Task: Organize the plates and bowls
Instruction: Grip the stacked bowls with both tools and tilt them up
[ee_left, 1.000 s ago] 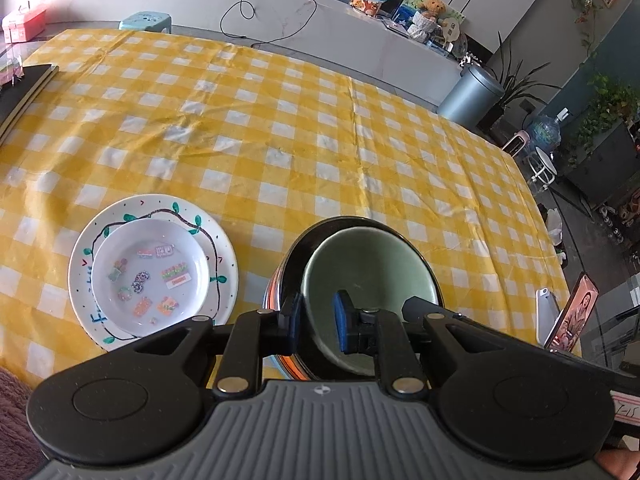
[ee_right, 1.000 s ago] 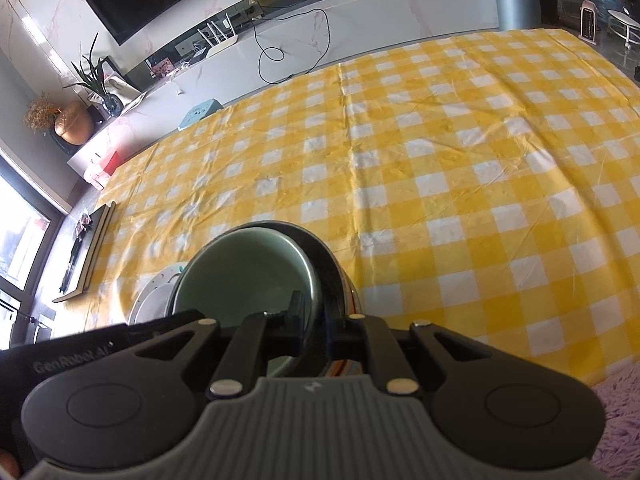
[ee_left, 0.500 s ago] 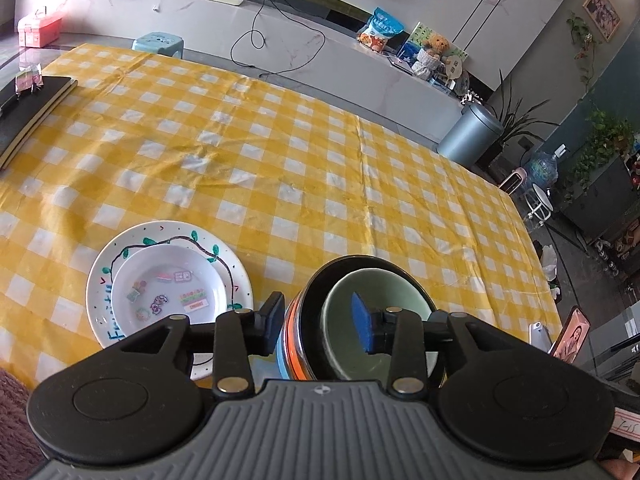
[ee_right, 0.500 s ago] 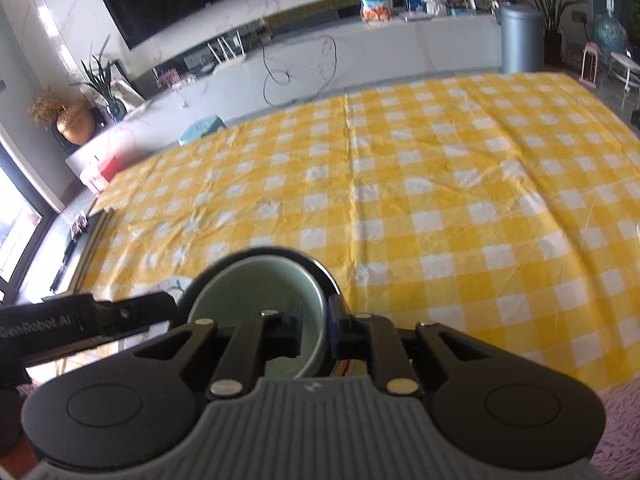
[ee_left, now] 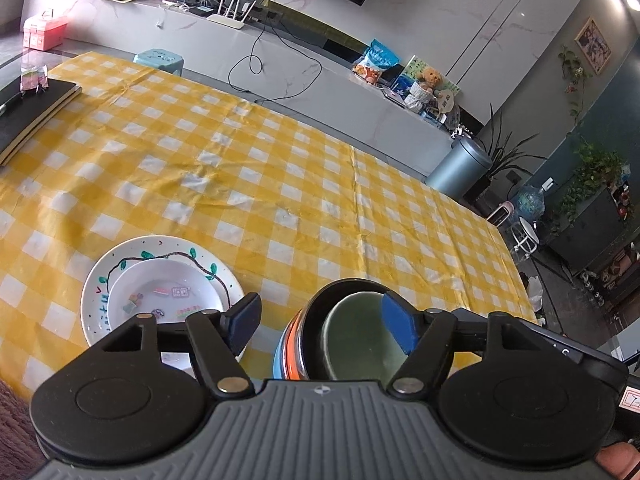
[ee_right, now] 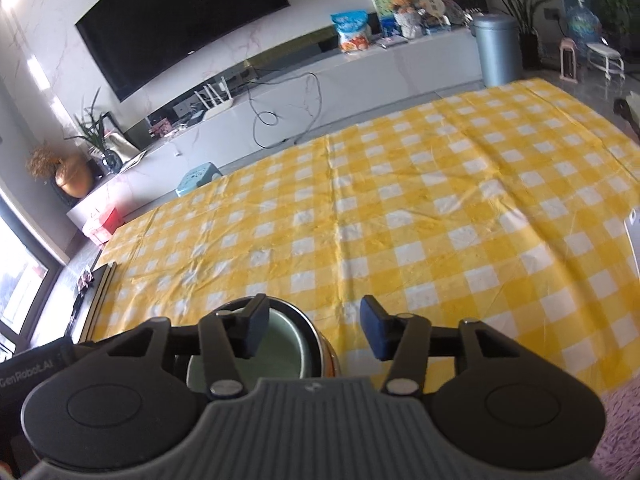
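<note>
On the near edge of the checked cloth (ee_left: 304,168) I count two stacks. A small white plate (ee_left: 160,300) sits inside a bigger painted plate (ee_left: 168,258), and just to their right a green bowl (ee_left: 356,340) is nested in a dark bowl (ee_left: 320,308) with an orange and blue outside. My left gripper (ee_left: 322,326) is spreading its jaws wide; one pad hangs outside the dark bowl's rim on the plate side, the other over the green bowl's hollow, and neither presses on anything that I can see, so it holds nothing. My right gripper (ee_right: 314,330) is opening too, less wide, with its left pad above the green bowl (ee_right: 280,360) and the other pad clear of the rim over the cloth (ee_right: 440,220); it too is empty. I judge the bowl stack as set down and let go, and the plates as already paired. Across both views I find no other plate or bowl on the cloth, only a dark book (ee_left: 28,112) at the far left corner, so the sorting looks nearly or fully finished. What may be left is backing both tools off without nudging the bowls, and perhaps squaring the two stacks.
</note>
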